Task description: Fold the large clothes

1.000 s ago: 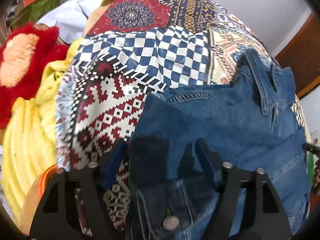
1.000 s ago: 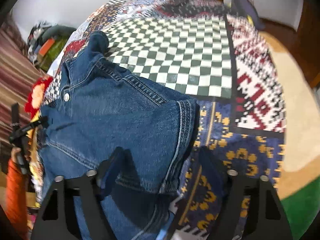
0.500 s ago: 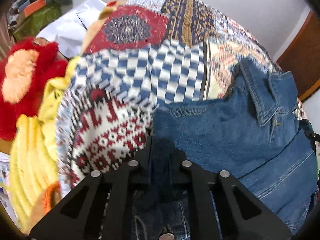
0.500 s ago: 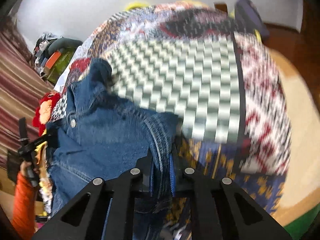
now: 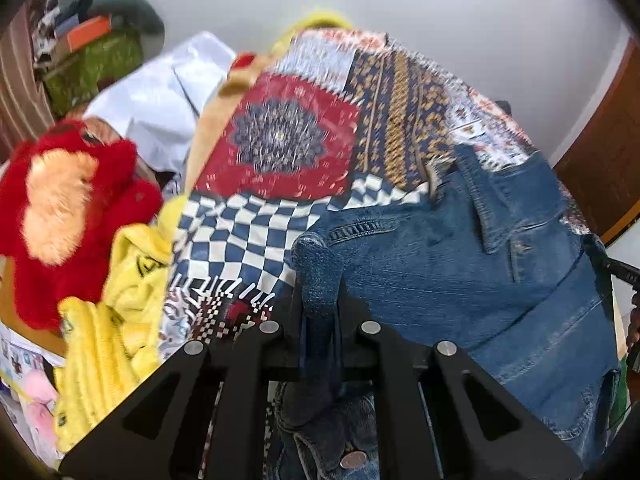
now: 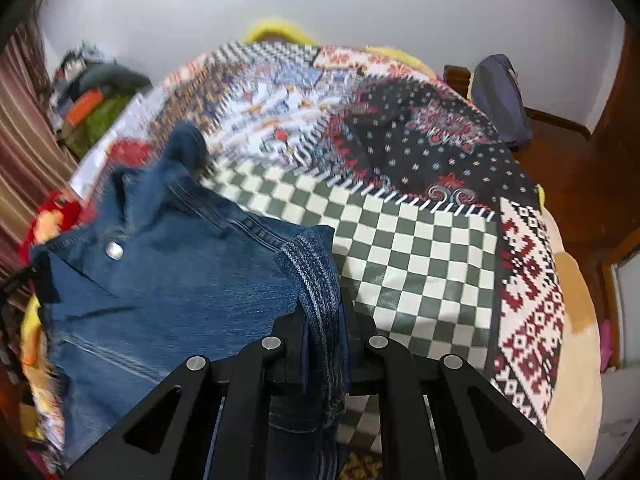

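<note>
Left wrist view: a blue denim jacket (image 5: 460, 264) lies across the near part of a bed covered with a patchwork bedspread (image 5: 288, 140), its collar (image 5: 508, 196) toward the far side and its left edge gathered into a raised fold between the fingers of the left gripper (image 5: 320, 304). Open bedspread stretches beyond the jacket's far and left edges, with blue-and-white checks just beside the pinched fold. Off the bed's left edge sit a red plush toy (image 5: 68, 208), yellow cloth (image 5: 116, 320) and a white sheet (image 5: 160, 104), backed by a pale wall (image 5: 440, 12); a brown wooden door (image 5: 604, 160) stands at right. From the right wrist view, the jacket (image 6: 160, 288) occupies the left of the bed, its metal button (image 6: 114, 249) showing near the collar, while green-and-white checks of the bedspread (image 6: 420, 248) lie bare to the right as far as the bed's curved right edge. A dark blue bag (image 6: 502, 100) rests by the far corner. The right gripper (image 6: 324, 320) has its jaws closed tight on the jacket's stitched hem, and the left gripper's jaws are likewise pressed together on denim, with cloth hanging below both.
</note>
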A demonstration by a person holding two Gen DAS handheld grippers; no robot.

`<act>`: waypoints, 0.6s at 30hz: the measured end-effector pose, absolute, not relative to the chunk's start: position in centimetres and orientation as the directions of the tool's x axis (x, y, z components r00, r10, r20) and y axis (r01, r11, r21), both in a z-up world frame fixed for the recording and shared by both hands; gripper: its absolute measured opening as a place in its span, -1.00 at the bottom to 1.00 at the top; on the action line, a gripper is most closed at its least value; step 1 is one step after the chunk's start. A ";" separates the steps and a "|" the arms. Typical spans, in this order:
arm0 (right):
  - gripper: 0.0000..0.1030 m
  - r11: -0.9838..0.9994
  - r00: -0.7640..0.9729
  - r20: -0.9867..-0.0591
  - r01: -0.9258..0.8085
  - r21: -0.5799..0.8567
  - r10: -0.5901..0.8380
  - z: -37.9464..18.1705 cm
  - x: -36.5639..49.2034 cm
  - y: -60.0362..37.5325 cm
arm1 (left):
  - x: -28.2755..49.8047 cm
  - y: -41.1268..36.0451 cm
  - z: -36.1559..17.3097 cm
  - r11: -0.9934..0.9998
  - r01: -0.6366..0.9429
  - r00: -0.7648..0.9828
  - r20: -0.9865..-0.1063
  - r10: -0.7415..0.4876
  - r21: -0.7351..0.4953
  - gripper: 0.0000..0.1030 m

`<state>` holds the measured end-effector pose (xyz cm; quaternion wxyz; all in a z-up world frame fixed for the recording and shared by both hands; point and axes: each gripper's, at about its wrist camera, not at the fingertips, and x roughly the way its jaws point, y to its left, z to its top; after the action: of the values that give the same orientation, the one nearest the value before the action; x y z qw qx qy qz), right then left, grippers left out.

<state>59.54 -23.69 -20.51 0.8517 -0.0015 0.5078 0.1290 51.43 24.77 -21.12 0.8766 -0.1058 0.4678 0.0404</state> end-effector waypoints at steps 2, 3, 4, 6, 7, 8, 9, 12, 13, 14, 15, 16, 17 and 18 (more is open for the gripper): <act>-0.82 0.969 0.441 -0.878 -0.230 0.088 0.185 -22.0 59.7 -23.4 | 52.1 24.9 -22.6 0.975 -0.175 0.543 -0.840 -0.020 -0.136 -0.79; -0.82 0.970 0.439 -0.882 -0.232 0.072 0.170 -22.8 59.7 -23.5 | 52.2 24.8 -23.2 0.976 -0.177 0.536 -0.844 -0.014 -0.129 -0.77; -0.81 0.969 0.434 -0.884 -0.237 0.071 0.171 -23.3 59.6 -23.6 | 52.4 24.8 -23.6 0.976 -0.179 0.530 -0.848 -0.009 -0.123 -0.74; -0.78 0.968 0.435 -0.880 -0.231 0.096 0.191 -23.8 59.7 -24.2 | 52.9 24.9 -24.6 0.976 -0.184 0.521 -0.853 -0.001 -0.114 -0.64; -0.75 0.967 0.431 -0.879 -0.227 0.112 0.203 -23.9 59.7 -24.6 | 53.0 25.0 -24.9 0.975 -0.191 0.520 -0.854 0.004 -0.111 -0.55; -0.73 0.967 0.427 -0.881 -0.227 0.113 0.203 -24.0 59.8 -24.8 | 53.0 25.2 -25.2 0.974 -0.196 0.519 -0.854 0.006 -0.113 -0.50; -0.65 0.970 0.433 -0.882 -0.224 0.095 0.187 -23.9 59.6 -24.9 | 53.1 25.3 -25.3 0.973 -0.199 0.519 -0.855 0.002 -0.119 -0.49; -0.02 0.977 0.476 -0.875 -0.211 -0.015 0.090 -23.8 59.0 -24.8 | 53.0 25.5 -25.5 0.969 -0.210 0.524 -0.851 0.002 -0.127 -0.46; 0.14 0.978 0.489 -0.870 -0.205 -0.047 0.061 -23.7 58.7 -24.9 | 52.8 25.4 -25.4 0.971 -0.209 0.525 -0.851 0.008 -0.120 -0.44; 0.15 0.977 0.494 -0.868 -0.204 -0.058 0.052 -23.5 58.4 -25.0 | 52.7 25.2 -25.3 0.972 -0.209 0.523 -0.852 0.020 -0.106 -0.40; 0.15 0.977 0.489 -0.871 -0.208 -0.052 0.057 -23.3 58.2 -25.2 | 52.5 24.9 -25.2 0.974 -0.210 0.518 -0.854 0.034 -0.089 -0.37; 0.15 0.977 0.486 -0.872 -0.206 -0.048 0.059 -22.9 57.9 -25.4 | 52.3 24.7 -25.1 0.975 -0.211 0.513 -0.857 0.048 -0.071 -0.35; 0.15 0.978 0.485 -0.873 -0.204 -0.050 0.057 -22.5 57.7 -25.5 | 52.1 24.5 -25.0 0.976 -0.209 0.506 -0.861 0.058 -0.057 -0.34; 0.15 0.978 0.487 -0.872 -0.202 -0.052 0.055 -22.0 57.3 -25.7 | 51.9 24.4 -24.8 0.977 -0.207 0.500 -0.864 0.062 -0.049 -0.34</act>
<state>57.34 -25.65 -21.99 0.8590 -0.0736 0.5010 0.0747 51.86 24.36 -24.77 0.8629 -0.0731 0.4940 0.0779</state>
